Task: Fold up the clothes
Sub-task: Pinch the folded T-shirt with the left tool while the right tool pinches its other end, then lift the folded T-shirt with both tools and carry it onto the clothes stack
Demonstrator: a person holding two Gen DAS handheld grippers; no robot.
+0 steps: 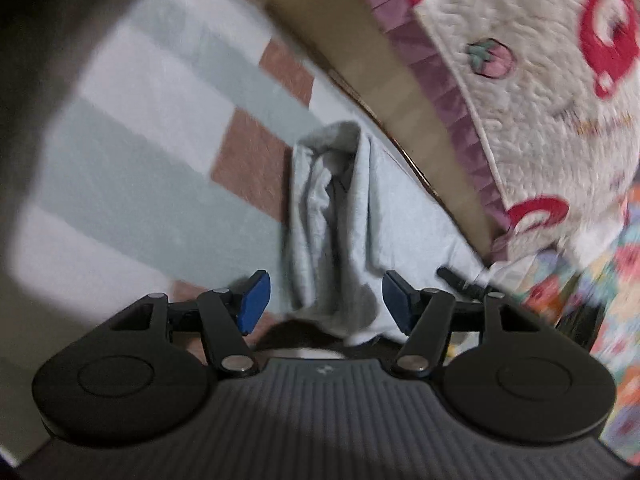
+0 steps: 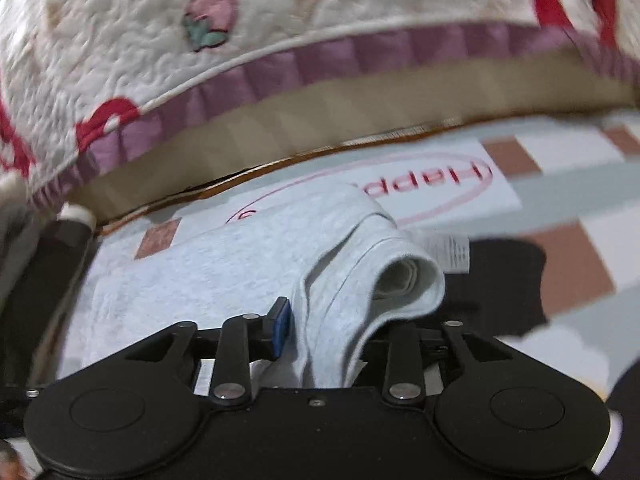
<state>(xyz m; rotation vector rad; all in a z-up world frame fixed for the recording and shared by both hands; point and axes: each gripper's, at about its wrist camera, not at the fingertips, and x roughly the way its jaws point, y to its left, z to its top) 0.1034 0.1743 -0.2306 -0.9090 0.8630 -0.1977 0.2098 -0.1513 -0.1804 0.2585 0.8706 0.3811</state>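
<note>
Left wrist view: left claw (image 1: 326, 304) spread wide, blue pads clear of the bunched grey garment (image 1: 332, 216) lying between them on the checked mat (image 1: 132, 152). Right wrist view: right claw (image 2: 340, 320) apparently pinching a garment fold; far pad hidden.

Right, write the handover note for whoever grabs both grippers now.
Left gripper: open, blue pads clear on either side of the bunched end of the light grey knit garment; nothing held.
Right gripper: the garment's rolled edge runs between its jaws; the right pad is hidden by cloth, so the grip cannot be confirmed.
Garment lies on the checked white, pale green and brown mat, beside the cream quilt with purple ruffle. White care label sticks out at the rolled edge.
Done: partly folded, still bunched.
Left: flatten it and finish the fold.
</note>
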